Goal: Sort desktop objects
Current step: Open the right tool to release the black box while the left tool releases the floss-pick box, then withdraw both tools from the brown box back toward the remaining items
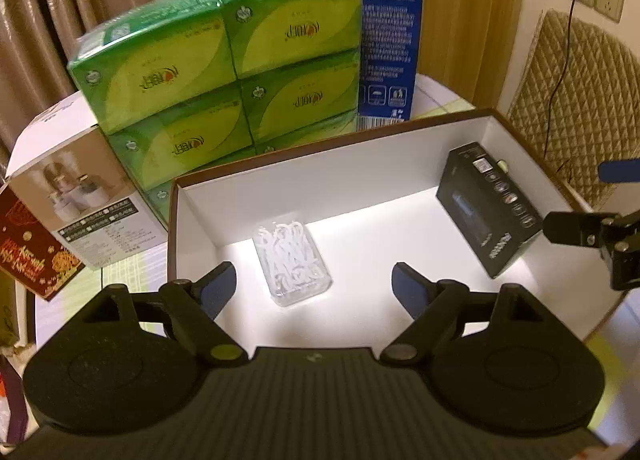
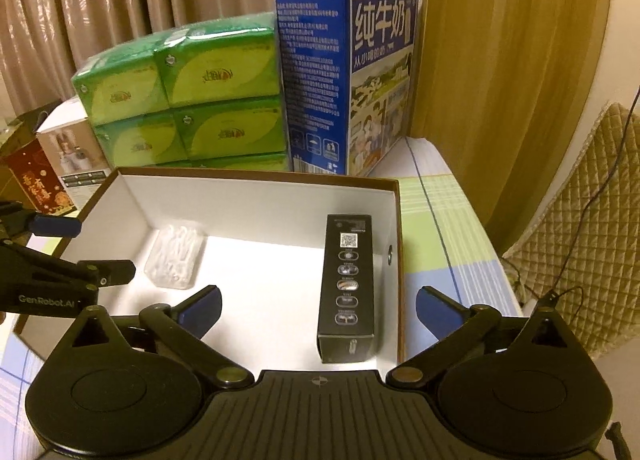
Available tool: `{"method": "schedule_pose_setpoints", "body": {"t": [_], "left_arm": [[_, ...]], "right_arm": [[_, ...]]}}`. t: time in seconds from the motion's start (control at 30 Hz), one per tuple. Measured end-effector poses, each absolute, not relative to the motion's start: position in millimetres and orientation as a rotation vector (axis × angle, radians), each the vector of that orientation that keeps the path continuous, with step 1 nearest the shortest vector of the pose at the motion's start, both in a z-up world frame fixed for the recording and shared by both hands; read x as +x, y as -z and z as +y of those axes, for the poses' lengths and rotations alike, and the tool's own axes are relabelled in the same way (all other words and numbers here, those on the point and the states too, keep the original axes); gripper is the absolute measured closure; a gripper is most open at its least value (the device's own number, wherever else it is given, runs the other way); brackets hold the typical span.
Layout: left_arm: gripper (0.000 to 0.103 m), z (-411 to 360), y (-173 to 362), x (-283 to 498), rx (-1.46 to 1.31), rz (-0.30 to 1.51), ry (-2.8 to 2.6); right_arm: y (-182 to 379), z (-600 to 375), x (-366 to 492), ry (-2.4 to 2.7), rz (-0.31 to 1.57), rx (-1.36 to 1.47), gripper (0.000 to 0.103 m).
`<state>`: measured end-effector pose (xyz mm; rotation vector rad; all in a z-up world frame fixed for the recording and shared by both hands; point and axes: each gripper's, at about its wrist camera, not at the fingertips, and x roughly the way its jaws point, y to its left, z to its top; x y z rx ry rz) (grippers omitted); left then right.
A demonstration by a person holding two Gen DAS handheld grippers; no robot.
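Both the left gripper (image 1: 314,288) and the right gripper (image 2: 318,310) hang wide open and empty above the white-lined box (image 1: 320,175), where the clear case (image 1: 292,264) (full of white picks) lies left and the black carton (image 2: 348,288) lies along the right wall.

At the upper middle of your left view the blue milk carton (image 1: 386,31) is cut off by the top edge, and the print on it is too blurred to read. The lowest green tissue packs (image 1: 224,71) hide behind the open box's (image 1: 280,163) far wall.
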<state>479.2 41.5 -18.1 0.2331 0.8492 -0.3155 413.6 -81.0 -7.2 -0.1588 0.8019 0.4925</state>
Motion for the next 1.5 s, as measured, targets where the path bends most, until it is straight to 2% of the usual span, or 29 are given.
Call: {"method": "schedule_pose_setpoints", "body": {"t": [0.8, 1.13, 1.5], "left_arm": [[0.011, 71.7, -50.9, 317.7, 0.152, 0.735, 0.221], [0.01, 78.4, -57.7, 253.5, 0.121, 0.738, 0.202], [0.009, 86.3, -39.6, 197.5, 0.104, 0.791, 0.163]], "right_arm": [[-47.6, -138.9, 286.0, -0.626, 0.703, -0.114, 0.002], [-48.8, -166.4, 233.3, -0.652, 0.725, -0.106, 0.002], [-42.4, -191.6, 192.7, -0.646, 0.749, -0.115, 0.002]]}}
